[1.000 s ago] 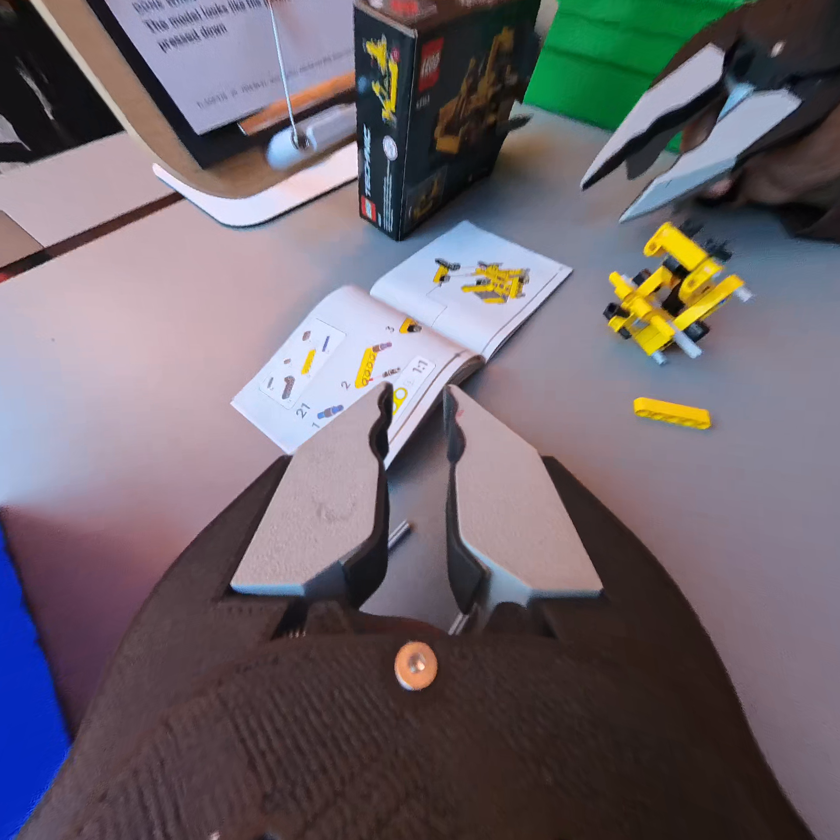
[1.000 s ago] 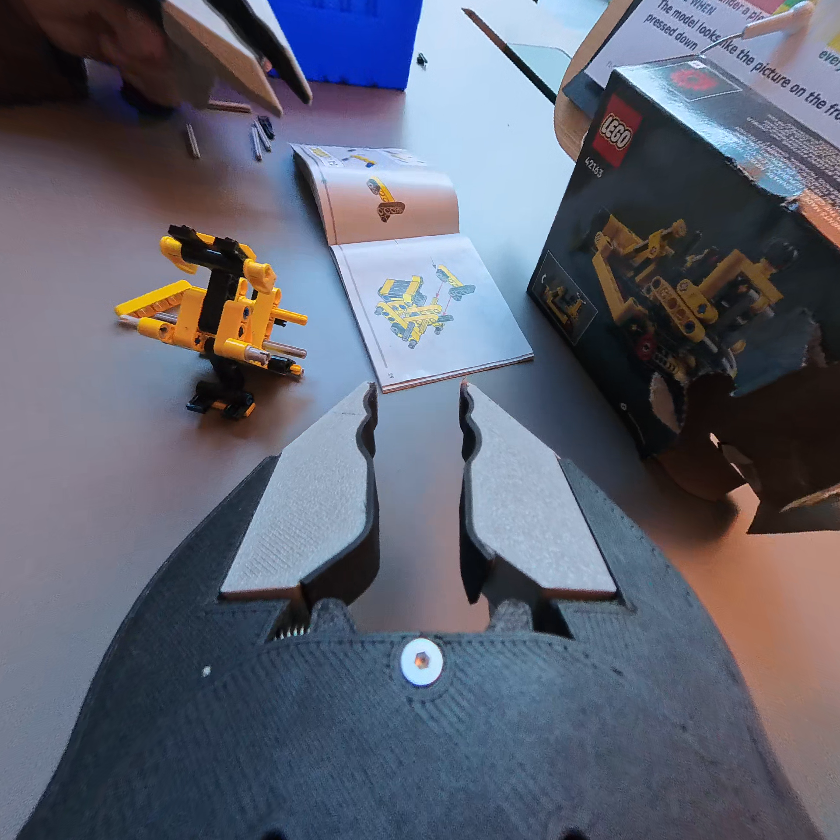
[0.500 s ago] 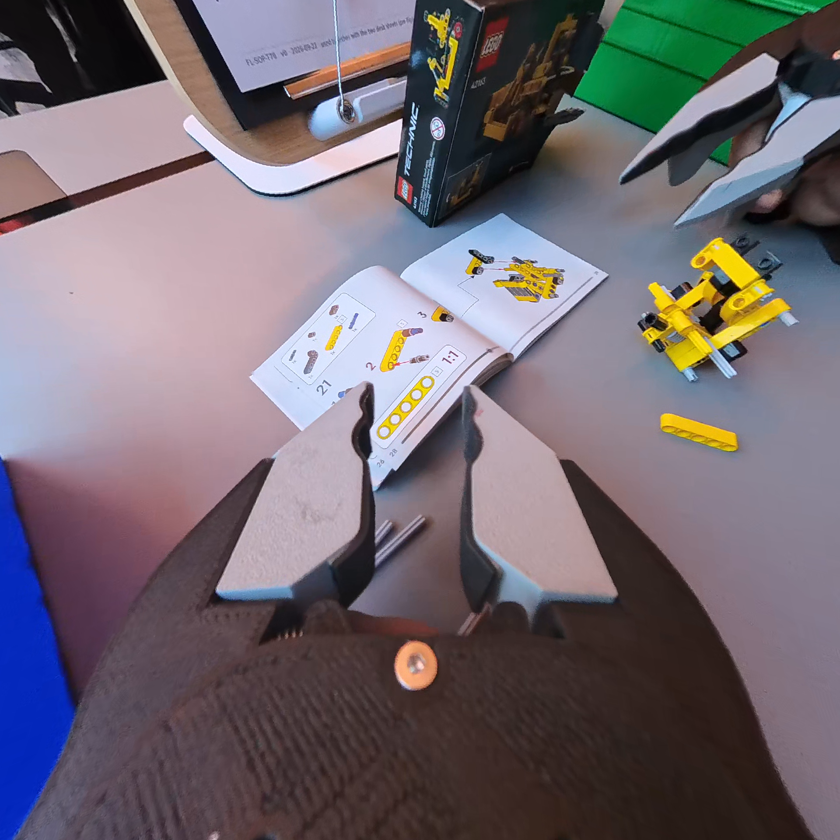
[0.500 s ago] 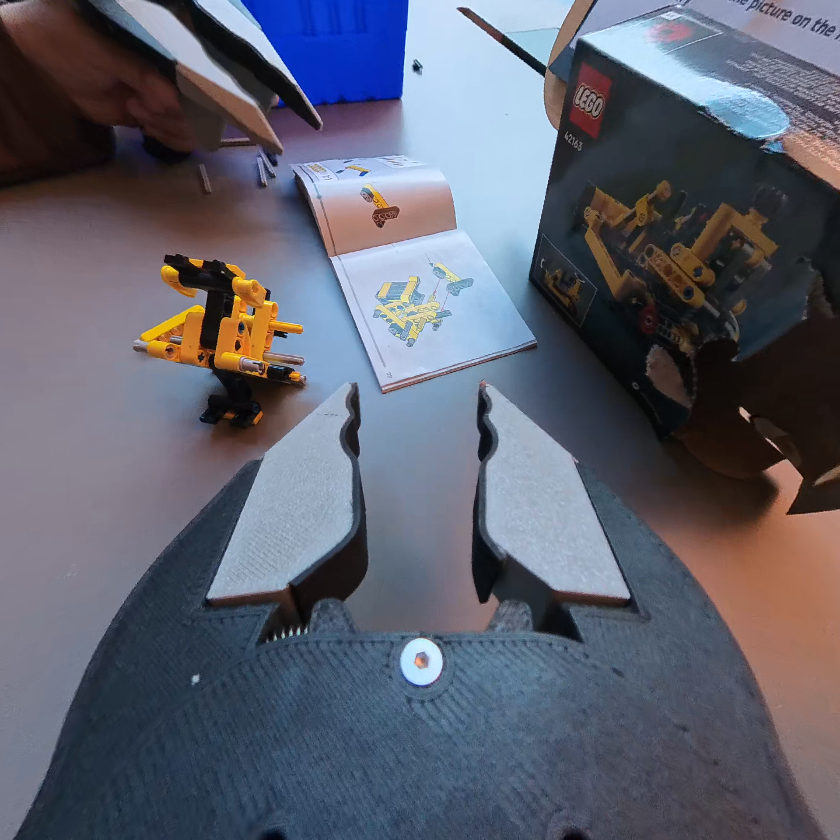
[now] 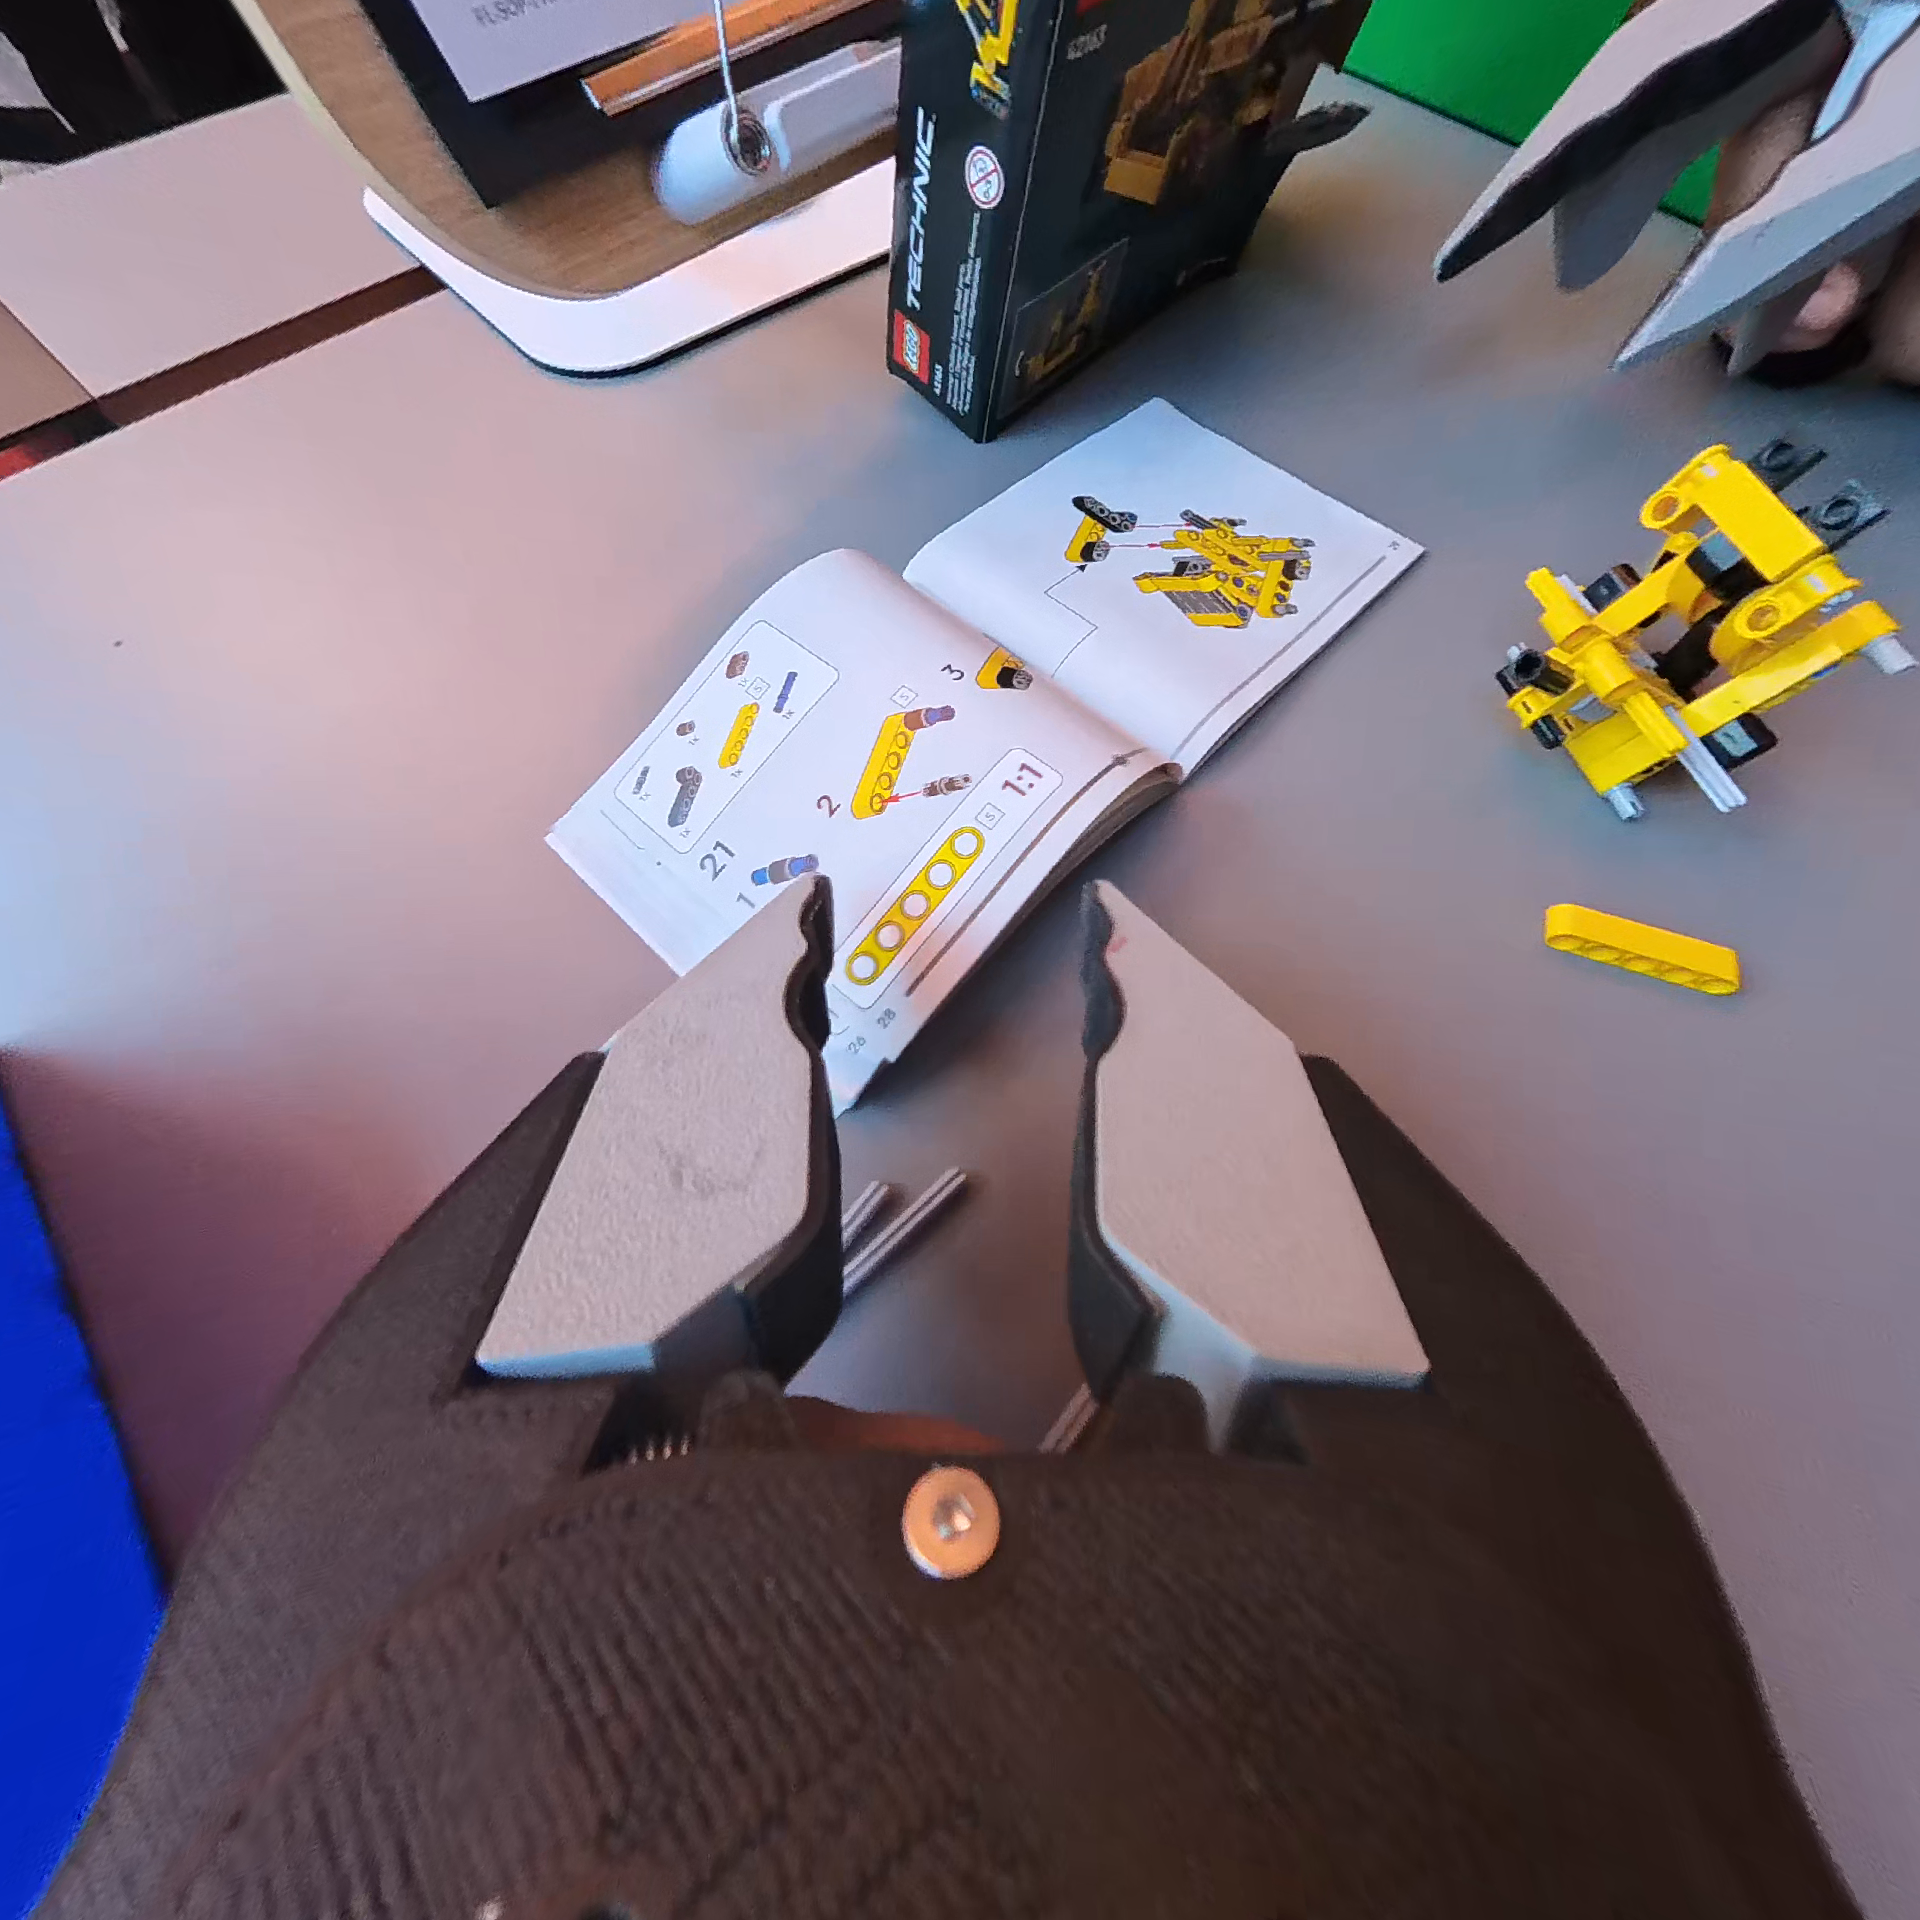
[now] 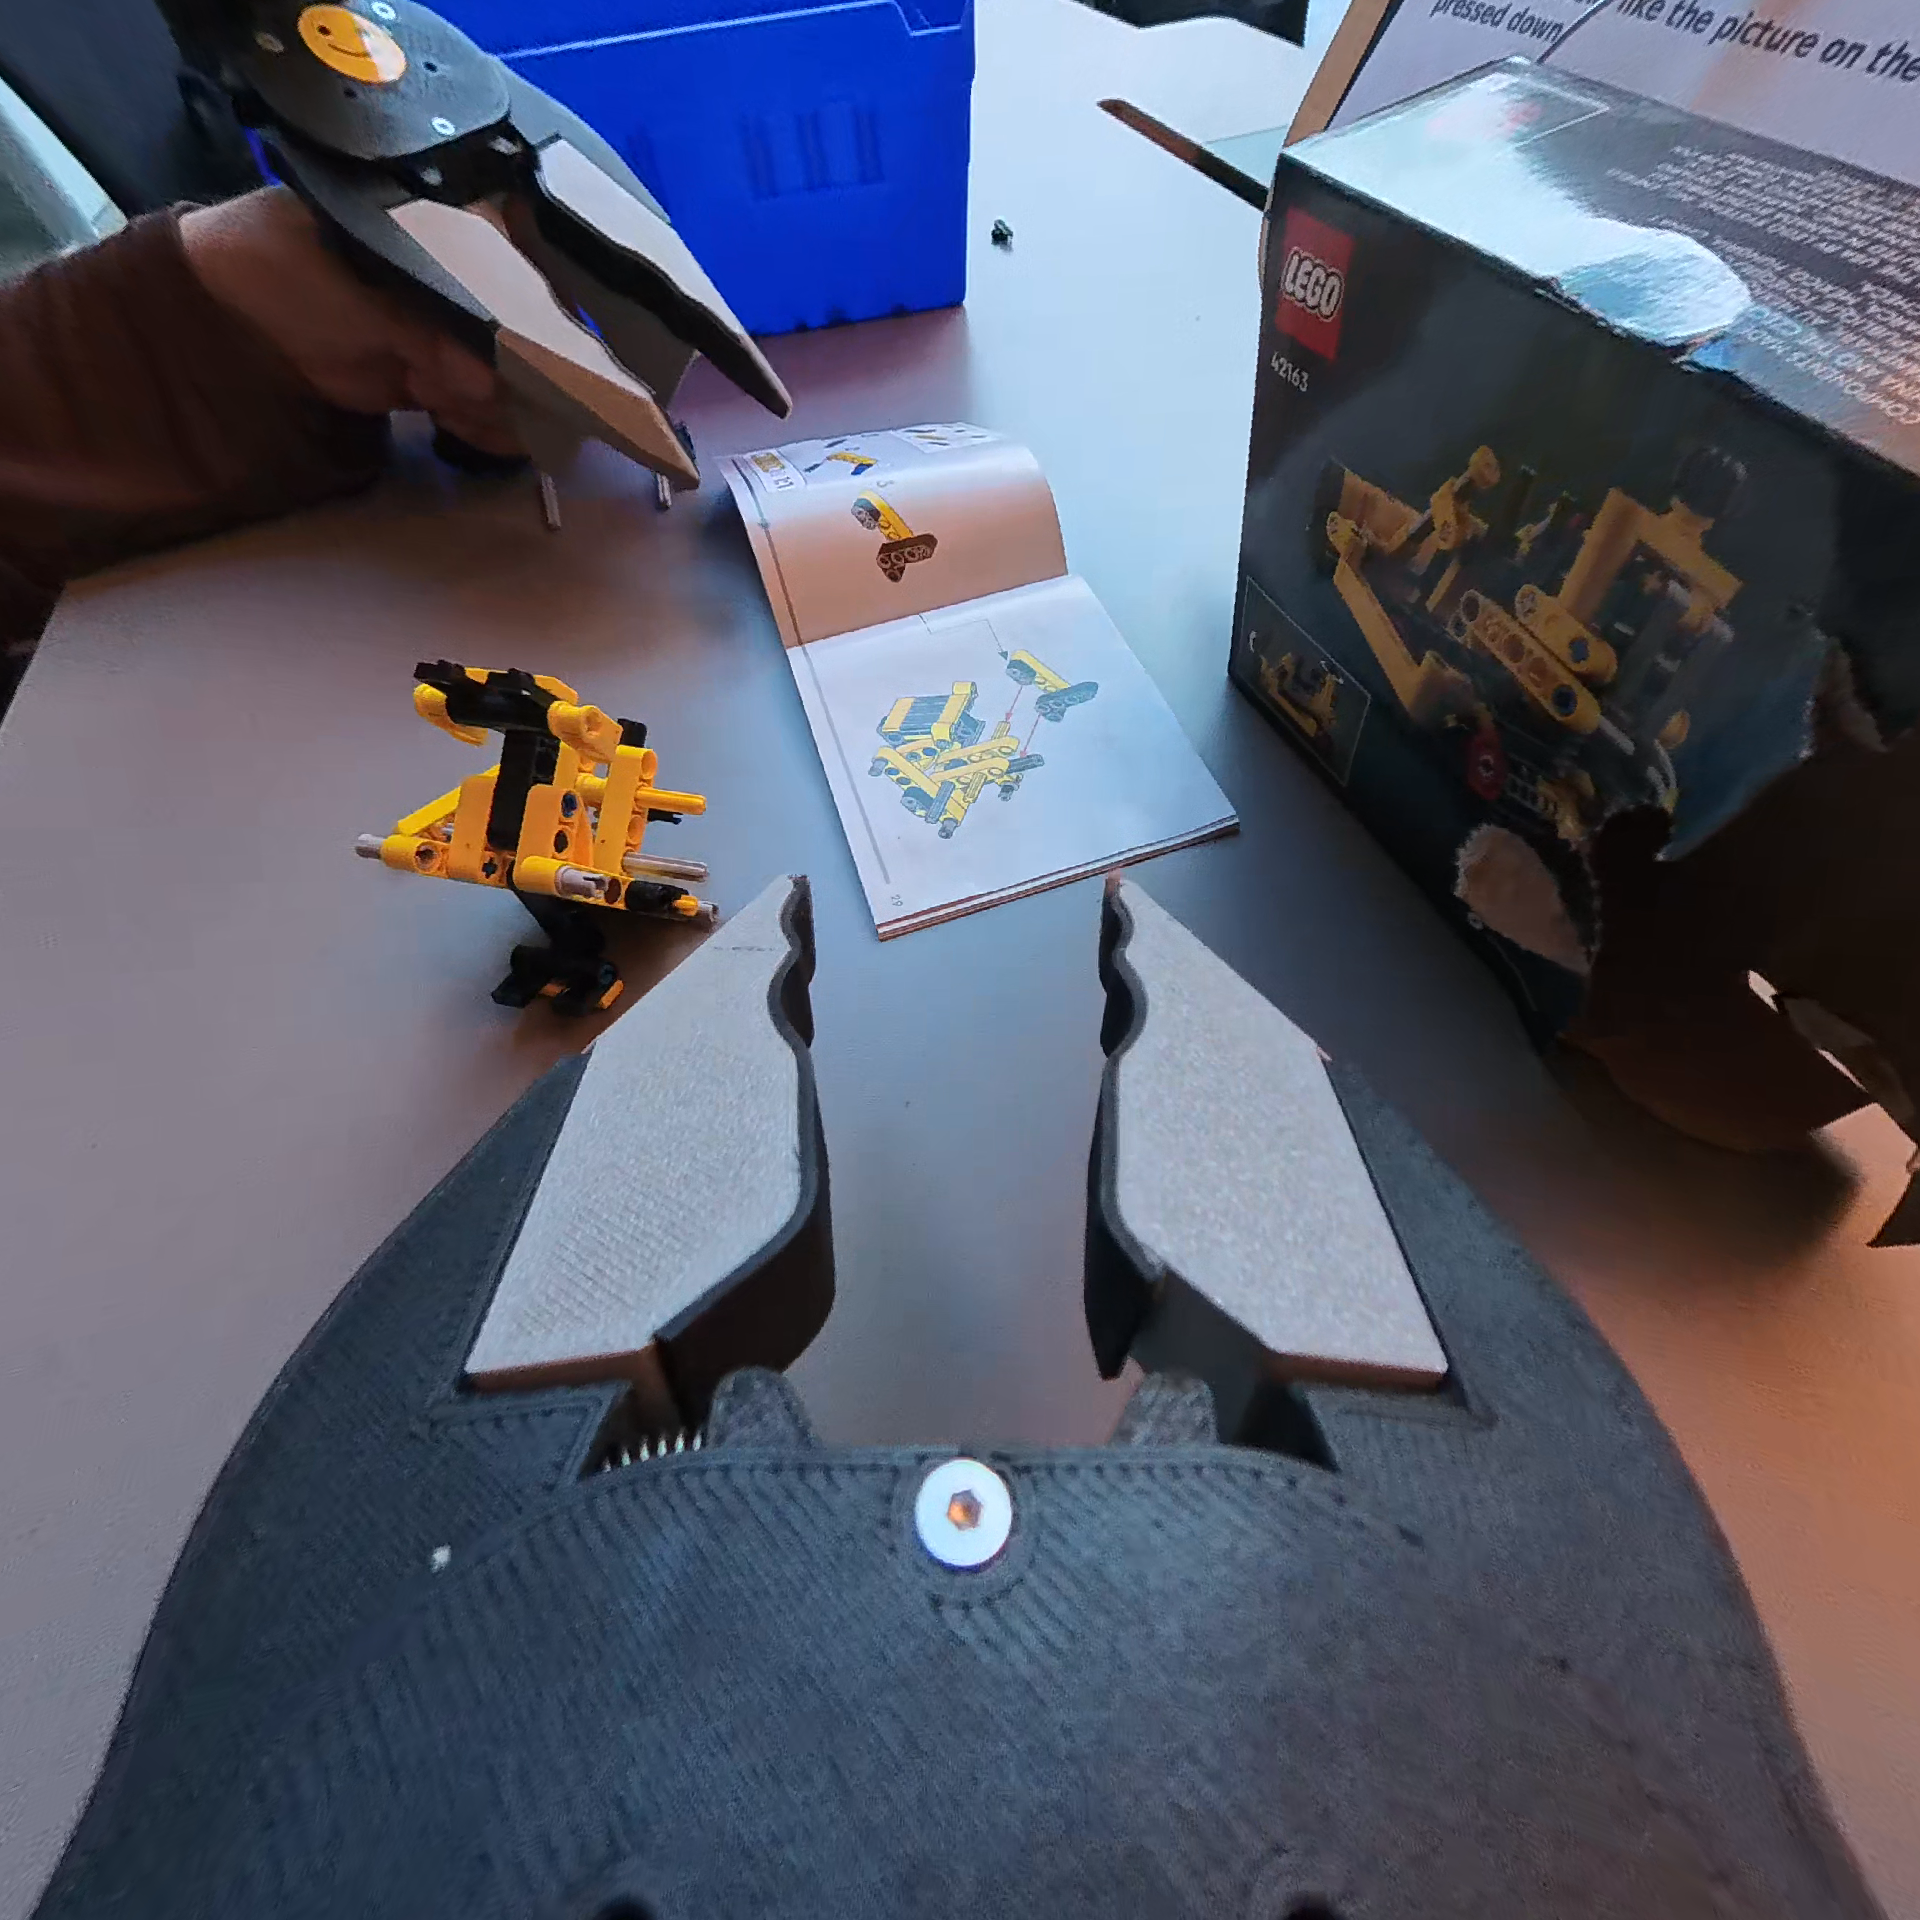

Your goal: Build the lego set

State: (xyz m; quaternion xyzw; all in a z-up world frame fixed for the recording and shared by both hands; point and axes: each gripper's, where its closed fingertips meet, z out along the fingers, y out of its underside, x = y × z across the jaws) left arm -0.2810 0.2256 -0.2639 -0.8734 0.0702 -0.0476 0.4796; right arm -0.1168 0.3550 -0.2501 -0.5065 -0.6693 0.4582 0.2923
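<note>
Both grippers have spread their jaws over the last second: the left gripper [image 5: 951,904] and the right gripper [image 6: 951,894] each stand wide apart and empty, which suggests a pick-up is being prepared rather than finished.

On the grey table [image 5: 312,623], the printed set box [image 6: 1558,582] stands toward the far edge; its logo and lettering are legible but left unquoted. Before it lies the open instruction booklet [image 5: 966,727], showing numbered steps. Toward the right edge sits the part-built yellow model [image 5: 1694,665], with a loose yellow beam [image 5: 1640,949] just beside it. Thin grey axles [image 5: 894,1226] lie directly beneath the left gripper, apparently its next target.
</note>
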